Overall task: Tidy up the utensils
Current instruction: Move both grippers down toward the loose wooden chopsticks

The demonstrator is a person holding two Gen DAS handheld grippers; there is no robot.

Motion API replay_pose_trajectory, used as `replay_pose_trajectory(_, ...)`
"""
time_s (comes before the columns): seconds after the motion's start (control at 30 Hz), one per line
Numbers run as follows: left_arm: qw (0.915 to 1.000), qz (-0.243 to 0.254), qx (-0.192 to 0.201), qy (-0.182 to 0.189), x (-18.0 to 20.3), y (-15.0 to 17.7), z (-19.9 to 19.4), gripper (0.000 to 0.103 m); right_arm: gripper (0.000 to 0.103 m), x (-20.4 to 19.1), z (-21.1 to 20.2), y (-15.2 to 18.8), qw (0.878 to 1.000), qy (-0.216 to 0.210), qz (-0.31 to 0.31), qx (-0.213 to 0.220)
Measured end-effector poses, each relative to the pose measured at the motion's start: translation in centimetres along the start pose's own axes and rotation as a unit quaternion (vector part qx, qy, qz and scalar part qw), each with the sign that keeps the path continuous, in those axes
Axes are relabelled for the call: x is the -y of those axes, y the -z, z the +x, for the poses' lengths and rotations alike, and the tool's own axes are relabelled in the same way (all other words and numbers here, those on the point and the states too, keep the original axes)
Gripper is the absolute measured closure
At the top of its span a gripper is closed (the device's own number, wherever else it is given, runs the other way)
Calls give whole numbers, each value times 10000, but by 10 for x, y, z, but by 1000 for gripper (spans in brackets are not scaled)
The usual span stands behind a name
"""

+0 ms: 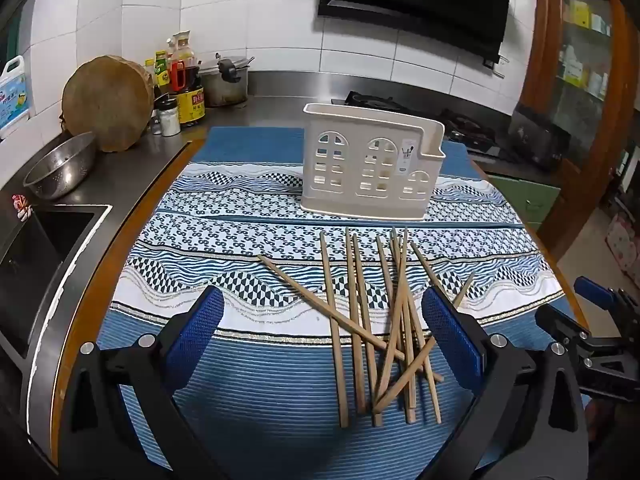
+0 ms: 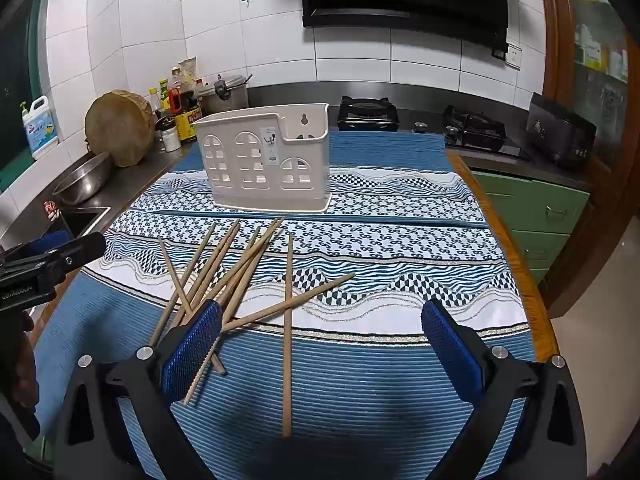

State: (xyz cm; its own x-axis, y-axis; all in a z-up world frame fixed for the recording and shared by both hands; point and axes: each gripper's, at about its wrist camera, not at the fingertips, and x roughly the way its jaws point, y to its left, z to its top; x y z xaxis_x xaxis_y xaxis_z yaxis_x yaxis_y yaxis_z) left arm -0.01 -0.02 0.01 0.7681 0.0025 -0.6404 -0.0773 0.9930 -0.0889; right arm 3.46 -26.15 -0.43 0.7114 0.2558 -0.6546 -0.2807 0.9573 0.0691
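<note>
Several wooden chopsticks [image 1: 372, 320] lie crossed in a loose pile on a blue and white patterned cloth [image 1: 240, 380]. A cream plastic utensil holder [image 1: 368, 164] with window cut-outs stands upright behind them. My left gripper [image 1: 324, 336] is open and empty, above the near end of the pile. In the right wrist view the chopsticks [image 2: 240, 276] lie left of centre and the holder [image 2: 266, 162] stands behind them. My right gripper [image 2: 320, 340] is open and empty, with its left finger [image 2: 192, 352] over the pile's near ends.
A sink [image 1: 36, 248], a steel colander [image 1: 60, 166], a round wooden board [image 1: 106, 104], sauce bottles [image 1: 186, 80] and a pot [image 1: 226, 80] are at the left. A gas hob [image 2: 472, 128] is at the back right. Green drawers [image 2: 536, 216] stand beyond the table's right edge.
</note>
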Motion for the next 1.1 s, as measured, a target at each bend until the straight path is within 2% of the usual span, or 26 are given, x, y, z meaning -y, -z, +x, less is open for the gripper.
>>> replay_pose_trajectory(0.6, 10000, 41, -32, 18, -8, 0, 0, 5, 6, -3, 0, 3, 10000, 4, -38, -27)
replay_pose_trajectory(0.63, 10000, 92, -33, 6, 3, 1, 0, 5, 6, -3, 0, 3, 10000, 1, -39, -26)
replay_pose_trajectory(1.1, 9998, 182, -87, 52, 5, 5, 1, 5, 6, -5, 2, 3, 9999, -48, -71, -72)
